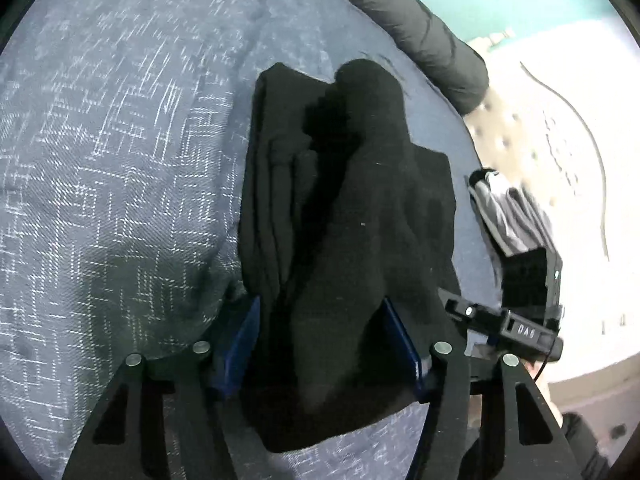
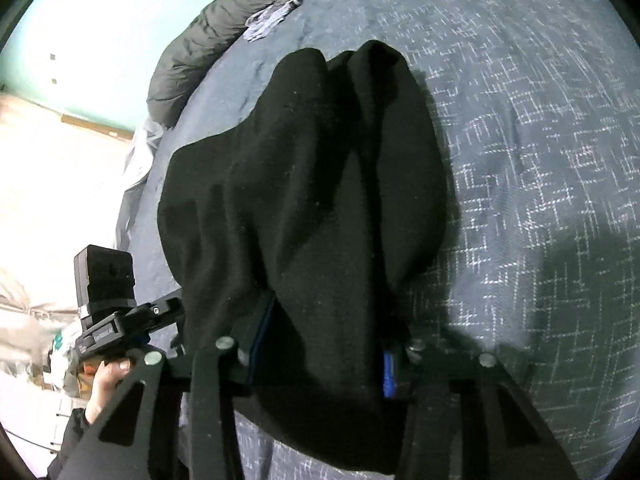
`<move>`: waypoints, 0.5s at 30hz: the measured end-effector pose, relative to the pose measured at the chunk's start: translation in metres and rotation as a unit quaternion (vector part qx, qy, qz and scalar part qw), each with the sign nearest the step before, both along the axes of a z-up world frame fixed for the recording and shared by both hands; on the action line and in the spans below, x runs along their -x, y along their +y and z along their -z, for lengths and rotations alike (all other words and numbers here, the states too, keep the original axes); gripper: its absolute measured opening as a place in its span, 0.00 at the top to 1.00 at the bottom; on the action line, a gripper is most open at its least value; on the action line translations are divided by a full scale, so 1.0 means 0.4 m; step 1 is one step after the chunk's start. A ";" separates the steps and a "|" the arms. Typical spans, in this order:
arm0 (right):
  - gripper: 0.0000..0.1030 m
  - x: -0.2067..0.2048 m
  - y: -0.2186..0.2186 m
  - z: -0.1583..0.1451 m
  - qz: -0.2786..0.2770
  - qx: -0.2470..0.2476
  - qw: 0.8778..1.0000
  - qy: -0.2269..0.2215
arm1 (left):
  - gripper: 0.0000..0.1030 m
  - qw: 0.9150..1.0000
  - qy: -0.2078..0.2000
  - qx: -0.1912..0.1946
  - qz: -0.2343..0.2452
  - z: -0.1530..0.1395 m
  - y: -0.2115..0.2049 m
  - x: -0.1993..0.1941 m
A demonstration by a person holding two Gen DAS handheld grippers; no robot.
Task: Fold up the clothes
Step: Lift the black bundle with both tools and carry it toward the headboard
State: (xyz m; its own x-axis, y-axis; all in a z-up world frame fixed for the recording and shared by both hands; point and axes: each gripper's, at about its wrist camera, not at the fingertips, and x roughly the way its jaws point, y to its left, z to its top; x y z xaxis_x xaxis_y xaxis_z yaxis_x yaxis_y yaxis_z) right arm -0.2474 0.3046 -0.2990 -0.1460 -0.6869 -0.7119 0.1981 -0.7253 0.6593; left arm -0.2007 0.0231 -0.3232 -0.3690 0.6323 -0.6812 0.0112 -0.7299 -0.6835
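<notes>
On the bed point(image 1: 100, 160), we are gripping the soft, floppy black garment point(image 1: 352, 208) (near hem) with both grippers' point(image 1: 320, 336) point(image 2: 324, 340) fingers, bunching it.

I'm working in a bedroom in someone's home. The surface under me is a bed, covered with a blue-grey bedspread point(image 1: 120, 160) woven with a broken white line pattern. A dark grey puffy duvet point(image 2: 192, 52) lies bunched along its far edge, with some crumpled cloth beside it. Behind the bed stands a pale green wall point(image 2: 80, 40), and next to the bed I can see a light carpet point(image 1: 560, 140) on the floor.
</notes>
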 end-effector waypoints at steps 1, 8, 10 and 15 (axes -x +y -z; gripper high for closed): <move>0.58 0.003 0.001 0.004 0.001 0.000 1.000 -0.003 | 0.37 1.000 0.000 -0.002 0.001 0.000 -0.001 -0.002; 0.45 0.020 0.002 0.034 0.016 0.007 1.000 -0.017 | 0.25 1.000 -0.012 0.002 0.008 0.021 0.000 0.022; 0.45 0.015 0.007 0.033 0.021 0.008 1.000 -0.013 | 0.24 1.000 -0.012 -0.004 0.007 0.029 0.006 0.034; 0.62 -0.001 -0.006 0.000 0.014 0.011 1.000 0.015 | 0.30 1.000 0.001 0.001 0.016 0.028 0.026 0.058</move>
